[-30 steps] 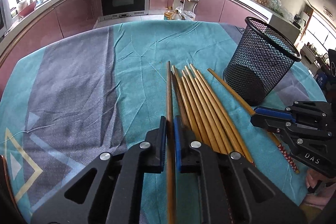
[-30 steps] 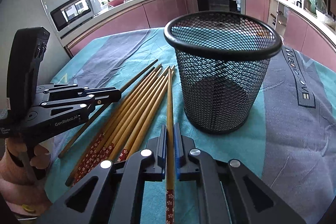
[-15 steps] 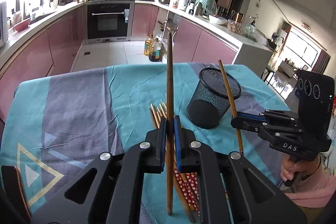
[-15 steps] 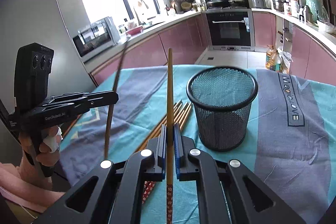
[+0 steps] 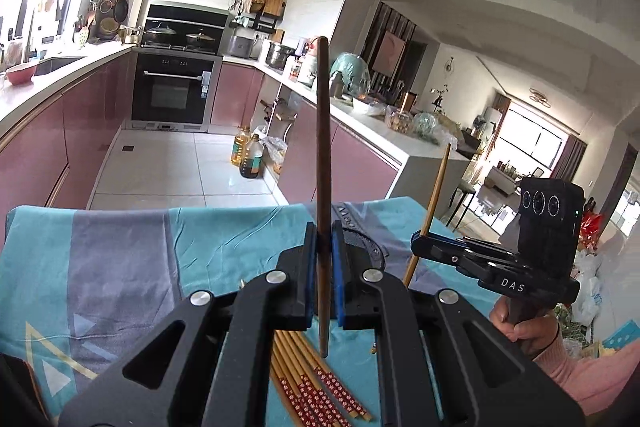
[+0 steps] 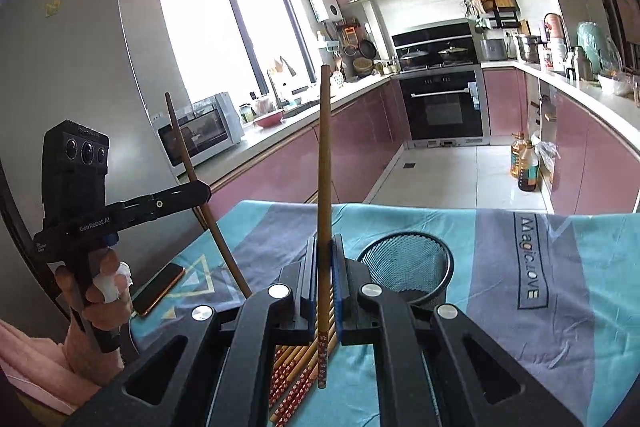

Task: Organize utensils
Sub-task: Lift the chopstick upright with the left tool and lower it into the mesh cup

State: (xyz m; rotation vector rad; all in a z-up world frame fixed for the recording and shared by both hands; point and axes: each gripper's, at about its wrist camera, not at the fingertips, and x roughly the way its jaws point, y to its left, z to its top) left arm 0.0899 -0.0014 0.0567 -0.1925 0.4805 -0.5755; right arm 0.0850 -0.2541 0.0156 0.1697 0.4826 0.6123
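Note:
My left gripper (image 5: pixel 323 239) is shut on a dark brown chopstick (image 5: pixel 323 155), held upright above the table. My right gripper (image 6: pixel 323 251) is shut on a light bamboo chopstick (image 6: pixel 324 167) with a red flowered end, also upright. Each gripper shows in the other's view: the right one (image 5: pixel 418 241) with its chopstick (image 5: pixel 434 195), the left one (image 6: pixel 202 189) with its chopstick (image 6: pixel 188 167). Several bamboo chopsticks (image 5: pixel 316 387) lie in a row on the cloth below, also in the right wrist view (image 6: pixel 292 371). The black mesh cup (image 6: pixel 404 267) stands just right of my right gripper.
A teal and grey tablecloth (image 6: pixel 520 267) covers the table. A phone (image 6: pixel 158 289) lies near its left edge. Kitchen counters, an oven (image 6: pixel 444 103) and oil bottles (image 6: pixel 524 167) on the floor lie beyond the table.
Both grippers have lifted higher and tilted up with their chopsticks, now well above the table. The mesh cup and the row of chopsticks have dropped low in the views.

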